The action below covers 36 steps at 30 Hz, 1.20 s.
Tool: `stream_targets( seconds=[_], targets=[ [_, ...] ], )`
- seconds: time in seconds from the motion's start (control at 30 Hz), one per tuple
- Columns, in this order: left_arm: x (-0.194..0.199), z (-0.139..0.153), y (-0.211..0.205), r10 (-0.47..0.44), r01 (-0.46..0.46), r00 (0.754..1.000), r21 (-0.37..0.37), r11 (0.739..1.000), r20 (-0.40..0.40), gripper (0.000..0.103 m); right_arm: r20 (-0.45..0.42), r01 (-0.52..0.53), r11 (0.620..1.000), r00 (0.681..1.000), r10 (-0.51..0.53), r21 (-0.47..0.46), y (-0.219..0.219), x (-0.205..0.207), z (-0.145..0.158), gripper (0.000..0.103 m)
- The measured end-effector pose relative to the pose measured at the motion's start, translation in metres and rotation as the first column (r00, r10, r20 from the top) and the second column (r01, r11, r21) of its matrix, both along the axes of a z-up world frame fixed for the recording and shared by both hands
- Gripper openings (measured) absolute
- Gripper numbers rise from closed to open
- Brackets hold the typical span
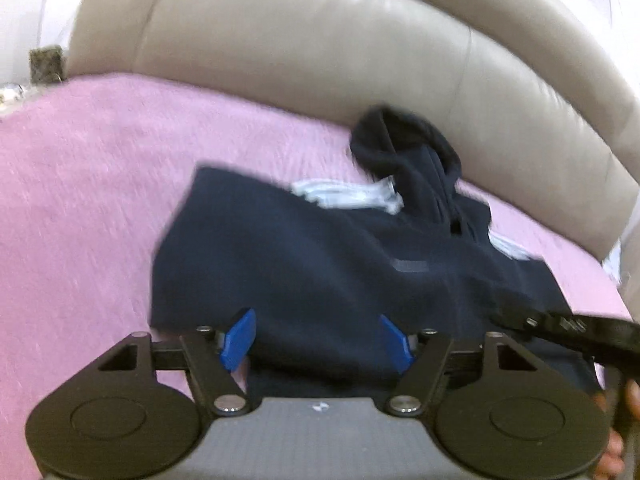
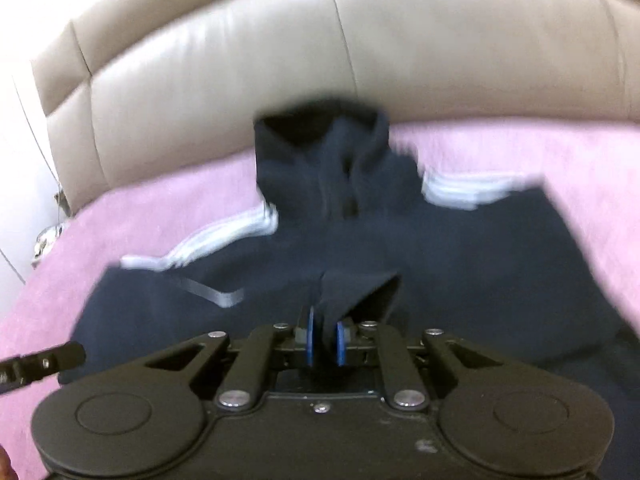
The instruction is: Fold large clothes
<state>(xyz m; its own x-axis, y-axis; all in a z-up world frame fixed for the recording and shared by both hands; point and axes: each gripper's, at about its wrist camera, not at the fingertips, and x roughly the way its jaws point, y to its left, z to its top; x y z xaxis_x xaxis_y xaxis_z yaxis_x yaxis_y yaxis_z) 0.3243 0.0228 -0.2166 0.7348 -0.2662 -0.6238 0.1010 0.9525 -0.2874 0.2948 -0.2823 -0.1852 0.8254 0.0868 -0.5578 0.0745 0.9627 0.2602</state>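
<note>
A dark navy hoodie [image 1: 320,264] with white sleeve stripes lies on a pink blanket [image 1: 80,200]. Its hood [image 1: 404,140] points toward the sofa back. My left gripper [image 1: 318,340] is open, its blue pads [image 1: 240,338] spread over the hoodie's near edge, holding nothing. My right gripper [image 2: 325,340] is shut on a bunched fold of the hoodie [image 2: 400,240] near its bottom hem. The right gripper's tip [image 1: 560,326] shows at the right of the left wrist view. The left gripper's tip [image 2: 44,362] shows at the lower left of the right wrist view.
A beige leather sofa back [image 1: 304,40] rises behind the blanket and curves around it [image 2: 280,60]. A small patterned object [image 1: 46,66] sits at the far left edge. The pink blanket [image 2: 520,148] extends on both sides of the hoodie.
</note>
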Motion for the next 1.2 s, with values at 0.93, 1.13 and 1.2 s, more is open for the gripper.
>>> stream_targets(
  seconds=[0.93,1.13,1.2],
  targets=[
    [0.091,-0.025,-0.076,-0.179,0.212,0.969,0.205,0.956,-0.167,0.012,-0.286,0.218,0.952,0.918,-0.274,-0.214,-0.073,0.039,-0.090,0.000],
    [0.096,-0.022,-0.049,-0.176,0.199,0.955,0.077,0.977,-0.238,0.005,-0.190,0.180,0.978,0.962,-0.197,-0.106,-0.070,-0.002,-0.019,0.003],
    [0.077,0.005,-0.047,-0.184,0.204,0.970,0.117,0.972,-0.159,0.008,-0.173,0.159,0.981,0.969,-0.176,-0.111,-0.063,-0.021,-0.001,0.007]
  ],
)
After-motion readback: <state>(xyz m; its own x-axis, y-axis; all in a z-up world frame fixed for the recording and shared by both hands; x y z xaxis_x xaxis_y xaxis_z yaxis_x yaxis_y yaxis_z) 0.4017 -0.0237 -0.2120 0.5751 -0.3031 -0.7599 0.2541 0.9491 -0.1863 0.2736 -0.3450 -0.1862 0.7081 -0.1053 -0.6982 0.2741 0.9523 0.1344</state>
